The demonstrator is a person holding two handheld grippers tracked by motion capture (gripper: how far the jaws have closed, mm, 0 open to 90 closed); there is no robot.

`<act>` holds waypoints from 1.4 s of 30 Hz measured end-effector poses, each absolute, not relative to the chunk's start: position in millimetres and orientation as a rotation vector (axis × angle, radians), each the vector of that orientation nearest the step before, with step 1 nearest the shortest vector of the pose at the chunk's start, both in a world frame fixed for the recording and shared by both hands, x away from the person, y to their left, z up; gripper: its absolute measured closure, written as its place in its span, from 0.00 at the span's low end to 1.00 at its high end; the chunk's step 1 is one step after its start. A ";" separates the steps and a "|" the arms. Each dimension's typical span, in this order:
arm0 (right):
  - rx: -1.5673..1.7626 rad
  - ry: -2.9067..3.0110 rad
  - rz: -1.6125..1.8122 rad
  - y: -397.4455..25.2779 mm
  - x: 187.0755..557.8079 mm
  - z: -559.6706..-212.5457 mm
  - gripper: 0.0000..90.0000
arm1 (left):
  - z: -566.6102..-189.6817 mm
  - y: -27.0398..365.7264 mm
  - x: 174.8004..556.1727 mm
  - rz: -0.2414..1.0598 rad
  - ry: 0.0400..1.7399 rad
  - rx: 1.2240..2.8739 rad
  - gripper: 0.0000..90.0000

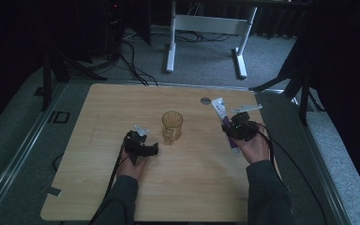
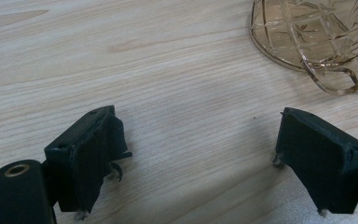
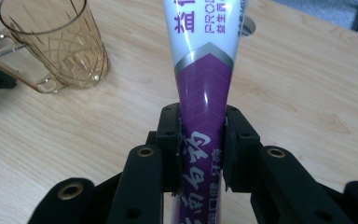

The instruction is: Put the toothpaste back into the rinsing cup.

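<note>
**Tube gripped, cup still waiting**

Jaws of the right gripper (image 3: 203,154) were clamped on a purple-and-white toothpaste tube (image 3: 205,79), held at the right of the high view with its flat end pointing up-frame. The left gripper (image 2: 200,154) stood wide apart and empty, near the amber glass mug (image 1: 172,126) at the table's (image 1: 98,187) centre. The pick-up looked done; putting the tube into the mug seemingly remained.

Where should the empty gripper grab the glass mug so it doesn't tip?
Probably by the handle. The mug stands upright, and its handle juts toward the left gripper, whose jaws are wide open just short of it. Come in level from the person's side and close across the handle loop.
</note>
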State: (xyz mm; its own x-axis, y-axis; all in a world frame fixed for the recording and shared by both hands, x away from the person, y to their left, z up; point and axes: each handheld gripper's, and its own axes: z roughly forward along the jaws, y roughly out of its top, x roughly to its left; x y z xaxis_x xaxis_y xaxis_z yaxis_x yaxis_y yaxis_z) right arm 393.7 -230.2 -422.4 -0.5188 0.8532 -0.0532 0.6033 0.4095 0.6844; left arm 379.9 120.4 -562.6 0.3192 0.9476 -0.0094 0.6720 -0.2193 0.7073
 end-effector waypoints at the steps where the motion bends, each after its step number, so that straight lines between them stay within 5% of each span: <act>1: 1.243 2.273 0.872 -230.3 394.2 -421.9 0.80 | -562.6 120.5 379.9 0.580 1.425 1.976 0.14; 42: 1.176 2.155 1.111 -218.3 406.2 -404.6 0.80 | -562.7 120.4 379.9 0.580 1.425 1.974 0.14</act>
State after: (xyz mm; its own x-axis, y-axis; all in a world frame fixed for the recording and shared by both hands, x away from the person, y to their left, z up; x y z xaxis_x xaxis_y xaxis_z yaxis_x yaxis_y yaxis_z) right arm 406.2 -218.3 -404.6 -0.5392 0.8422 -0.0036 0.4856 0.3144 0.8157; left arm 379.9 120.4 -562.7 0.3188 0.9478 -0.0096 0.6712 -0.2186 0.7083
